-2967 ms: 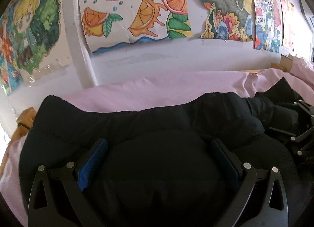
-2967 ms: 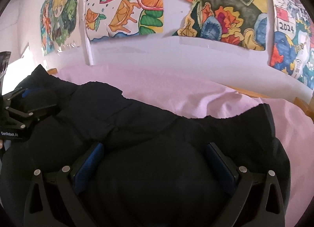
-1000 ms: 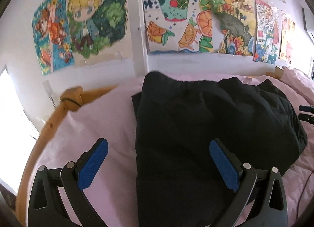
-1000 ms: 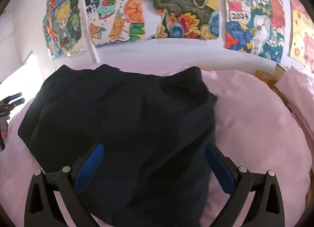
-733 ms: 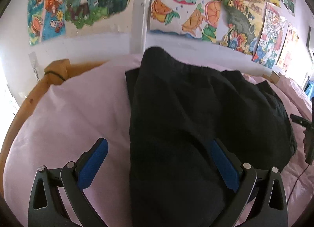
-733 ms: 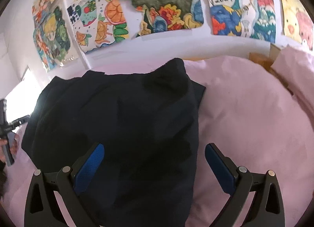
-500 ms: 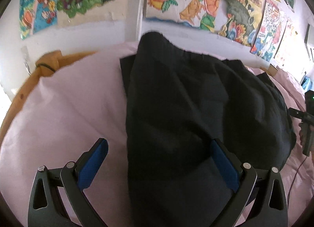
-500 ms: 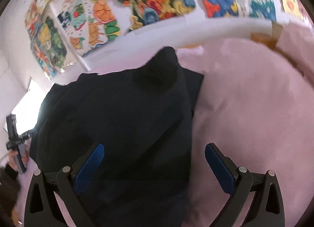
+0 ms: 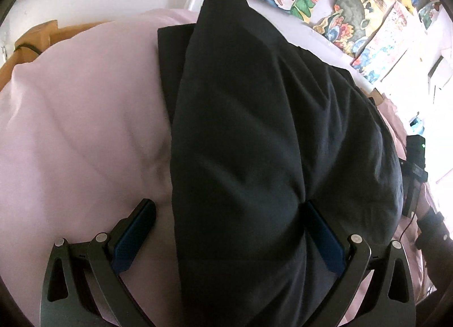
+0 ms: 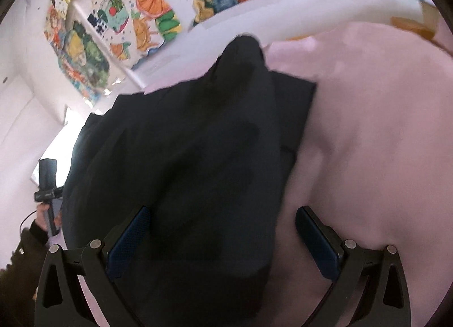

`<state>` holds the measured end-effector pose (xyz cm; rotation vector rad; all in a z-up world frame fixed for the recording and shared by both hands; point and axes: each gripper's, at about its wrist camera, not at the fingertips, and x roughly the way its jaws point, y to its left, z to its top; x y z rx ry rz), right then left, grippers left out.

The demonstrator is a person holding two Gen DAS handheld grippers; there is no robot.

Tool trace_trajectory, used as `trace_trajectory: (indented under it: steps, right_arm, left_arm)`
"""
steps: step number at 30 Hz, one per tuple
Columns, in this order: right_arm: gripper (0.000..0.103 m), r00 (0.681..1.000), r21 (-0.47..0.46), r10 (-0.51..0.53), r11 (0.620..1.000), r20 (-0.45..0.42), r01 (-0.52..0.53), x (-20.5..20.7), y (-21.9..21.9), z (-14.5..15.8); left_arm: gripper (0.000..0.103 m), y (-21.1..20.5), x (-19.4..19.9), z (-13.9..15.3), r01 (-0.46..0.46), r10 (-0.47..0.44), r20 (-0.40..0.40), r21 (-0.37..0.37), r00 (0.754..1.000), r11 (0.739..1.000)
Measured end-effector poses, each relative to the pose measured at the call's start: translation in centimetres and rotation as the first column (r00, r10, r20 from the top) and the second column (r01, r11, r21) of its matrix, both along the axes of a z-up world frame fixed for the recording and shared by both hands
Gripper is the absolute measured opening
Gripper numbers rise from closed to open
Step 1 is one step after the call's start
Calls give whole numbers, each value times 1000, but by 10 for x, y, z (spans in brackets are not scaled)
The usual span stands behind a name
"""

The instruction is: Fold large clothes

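You've got a bed with a pink sheet [image 9: 85,117] ahead of both grippers. Black garment [image 9: 254,143] lies directly on it, bunched, spreading forward between your fingers.

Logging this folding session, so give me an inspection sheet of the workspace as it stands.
Surface: pink sheet, wrinkled.
Job's things: black garment lying folded on the sheet, lower layer showing at its far edge.
Clutter: nothing seen.
Grippers: left gripper open, straddling the garment's edge; right gripper open, over the opposite edge.
Cables: thin cable at the right edge of the left view.
Surroundings: colourful drawings on a white wall.
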<state>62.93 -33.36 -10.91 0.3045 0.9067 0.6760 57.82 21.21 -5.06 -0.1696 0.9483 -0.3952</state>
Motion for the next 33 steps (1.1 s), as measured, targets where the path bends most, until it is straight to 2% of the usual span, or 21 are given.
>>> trace_trajectory:
  steps: [6,12,23,28,33]
  right_arm:
    - [103,995,60,51,997,-85,-46,13,0,-20]
    - [103,994,77,62,995,-93,-55,12,-2,-23]
    - [103,987,64,85,995,-138,-77,22,8,-20]
    - [103,986,98,94,992,-139,-80,20,9,-26]
    - [103,987,86,81,994,-140,-69,14,11,-24]
  left_arm:
    - [102,-7,3,-6,34,-34,3,38,999,999]
    - [102,-9,5,-14,54,-55,13,53,998,997]
    - [102,-8,3,-26,68,-69,13,36,998,997]
    - [102,-8,6,-32,99,-99,-22,-3,995,995]
    - [102,-8,6,-33,98,-98,-58,-13,993,995]
